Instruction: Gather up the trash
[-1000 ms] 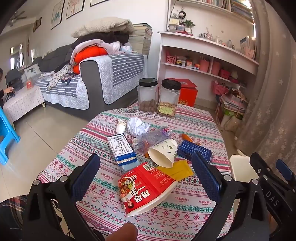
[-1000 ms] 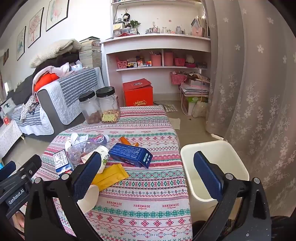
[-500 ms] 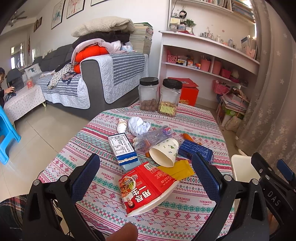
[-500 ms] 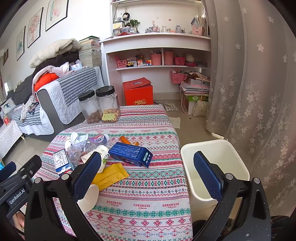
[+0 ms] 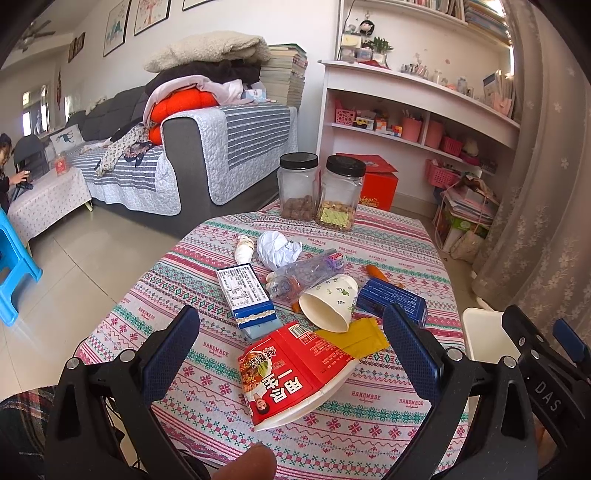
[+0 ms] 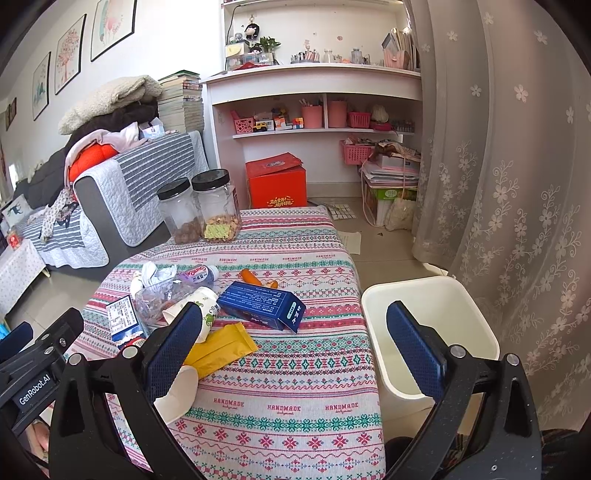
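trash: red noodle cup (image 5: pixel 295 373) on side | paper cup (image 5: pixel 328 302) tipped | blue box (image 6: pixel 262 304) flat | bin (image 6: pixel 432 332) upright

— What sort of place is this?

— A home, a lived-in living room. A grey sofa (image 5: pixel 192 147) runs along the wall, draped with striped quilted covers and heaped with folded blankets (image 5: pixel 210 48) and an orange cushion (image 5: pixel 184 103).

— Anything else domestic?

— Framed pictures (image 6: pixel 110 26) hang on the white wall. Built-in white shelves (image 6: pixel 314 107) hold pink baskets, toys, pencil cups and a small plant. A stack of books (image 6: pixel 181 103) rises behind the sofa, and a flowered lace curtain (image 6: pixel 517 184) hangs on the right.

— And the tabletop?

— A tabletop (image 6: pixel 295 387) under a patterned cloth printed "HANDMADE", with two snack jars (image 5: pixel 317 192) and household litter, and a white bin (image 6: pixel 443 295) beside it on the tiled floor (image 5: pixel 85 266).
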`<state>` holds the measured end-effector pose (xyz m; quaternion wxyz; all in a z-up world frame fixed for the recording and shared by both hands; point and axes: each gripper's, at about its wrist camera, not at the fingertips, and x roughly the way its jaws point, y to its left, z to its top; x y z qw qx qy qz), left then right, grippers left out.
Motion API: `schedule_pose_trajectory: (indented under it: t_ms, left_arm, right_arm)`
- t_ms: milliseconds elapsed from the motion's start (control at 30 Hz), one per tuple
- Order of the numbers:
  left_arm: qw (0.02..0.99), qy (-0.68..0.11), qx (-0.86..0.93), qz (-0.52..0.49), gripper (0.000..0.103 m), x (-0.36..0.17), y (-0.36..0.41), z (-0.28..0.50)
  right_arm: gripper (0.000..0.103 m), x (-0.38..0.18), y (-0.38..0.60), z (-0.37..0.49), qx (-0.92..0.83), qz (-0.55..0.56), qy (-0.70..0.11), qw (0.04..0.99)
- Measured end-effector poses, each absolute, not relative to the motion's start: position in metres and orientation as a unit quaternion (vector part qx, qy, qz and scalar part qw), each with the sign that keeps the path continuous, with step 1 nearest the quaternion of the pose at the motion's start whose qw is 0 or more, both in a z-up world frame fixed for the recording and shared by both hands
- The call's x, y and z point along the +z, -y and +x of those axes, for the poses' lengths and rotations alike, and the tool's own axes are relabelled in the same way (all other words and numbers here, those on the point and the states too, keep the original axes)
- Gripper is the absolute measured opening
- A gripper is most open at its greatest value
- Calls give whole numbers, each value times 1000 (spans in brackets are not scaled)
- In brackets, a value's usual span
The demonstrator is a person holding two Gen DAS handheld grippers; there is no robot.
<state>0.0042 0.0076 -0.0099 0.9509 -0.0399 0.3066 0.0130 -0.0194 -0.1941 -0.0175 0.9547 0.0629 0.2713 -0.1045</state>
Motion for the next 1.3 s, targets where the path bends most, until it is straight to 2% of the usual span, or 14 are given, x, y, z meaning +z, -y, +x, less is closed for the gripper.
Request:
schedule_pose_trajectory:
  t_ms: [1300]
  left_arm:
    - [950, -310, 13, -40, 96, -9, -8, 6]
  right_arm:
    - [96, -23, 194, -16, -104, 64, -274, 954]
